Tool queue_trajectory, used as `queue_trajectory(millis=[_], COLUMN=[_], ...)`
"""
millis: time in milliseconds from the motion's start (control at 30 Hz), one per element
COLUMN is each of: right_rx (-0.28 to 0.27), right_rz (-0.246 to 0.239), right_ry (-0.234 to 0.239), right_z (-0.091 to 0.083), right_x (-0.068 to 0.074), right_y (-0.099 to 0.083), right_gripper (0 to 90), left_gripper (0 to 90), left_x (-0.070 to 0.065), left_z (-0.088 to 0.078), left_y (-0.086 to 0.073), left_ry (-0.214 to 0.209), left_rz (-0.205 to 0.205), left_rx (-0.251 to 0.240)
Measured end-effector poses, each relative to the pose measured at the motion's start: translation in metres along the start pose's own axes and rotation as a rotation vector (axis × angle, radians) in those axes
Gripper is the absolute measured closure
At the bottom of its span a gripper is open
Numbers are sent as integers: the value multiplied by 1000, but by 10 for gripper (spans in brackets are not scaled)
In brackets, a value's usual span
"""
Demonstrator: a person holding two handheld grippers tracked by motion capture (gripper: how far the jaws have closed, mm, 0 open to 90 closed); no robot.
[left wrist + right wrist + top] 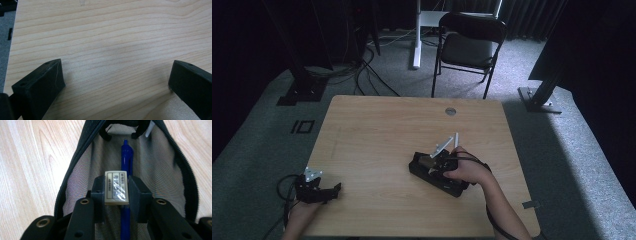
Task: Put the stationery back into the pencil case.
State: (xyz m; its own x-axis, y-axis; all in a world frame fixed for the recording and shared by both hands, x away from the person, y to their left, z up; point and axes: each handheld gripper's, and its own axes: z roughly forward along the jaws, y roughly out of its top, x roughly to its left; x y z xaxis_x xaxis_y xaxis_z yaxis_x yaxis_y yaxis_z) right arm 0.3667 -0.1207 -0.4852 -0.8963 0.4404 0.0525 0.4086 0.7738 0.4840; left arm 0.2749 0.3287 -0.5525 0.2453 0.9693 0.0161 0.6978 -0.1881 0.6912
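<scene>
While the left gripper (333, 189) rests near the left front corner of the wooden desk (377, 130), its jaws stand wide apart with nothing but bare wood grain between them, as the left gripper view (116, 75) makes plain. A hand (299, 212) holds it from the near edge, a cable trailing off the side.

Further right, past the middle of the desk, an unzipped black pencil case (434, 175) lies at a slant, its grey lining (100, 157) exposed. The right gripper (437, 162), held in the person's right hand (469, 172), sits directly over the open case. In the right gripper view, that gripper (116, 190) is clamped on a small white eraser (116, 188) in a printed paper sleeve, one black jaw pressing each long side. The eraser sits just above the lining, inside the case's opening. Beneath it, a blue pen (126, 157) lies lengthwise in the case.

Behind the desk, a black folding chair (469, 42) stands on the grey carpet.
</scene>
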Motion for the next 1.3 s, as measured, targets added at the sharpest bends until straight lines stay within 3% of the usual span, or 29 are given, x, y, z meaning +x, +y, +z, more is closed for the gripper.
queue_trajectory(millis=[367,600,1000,1300], right_rx=[21,-12,-120,-199], right_rz=[-1,-6,-2,34], right_ry=[-2,3,10,3], right_z=[2,-7,-33,-47], right_x=[0,1,-2,-7], right_y=[1,1,-1,-4], right_gripper=[673,665,672,671], left_gripper=[3,3,3,3], left_x=[0,0,0,0], left_z=[0,0,0,0], left_y=[0,0,0,0], left_ry=[0,0,0,0], left_rz=[0,0,0,0], left_rx=[0,0,0,0])
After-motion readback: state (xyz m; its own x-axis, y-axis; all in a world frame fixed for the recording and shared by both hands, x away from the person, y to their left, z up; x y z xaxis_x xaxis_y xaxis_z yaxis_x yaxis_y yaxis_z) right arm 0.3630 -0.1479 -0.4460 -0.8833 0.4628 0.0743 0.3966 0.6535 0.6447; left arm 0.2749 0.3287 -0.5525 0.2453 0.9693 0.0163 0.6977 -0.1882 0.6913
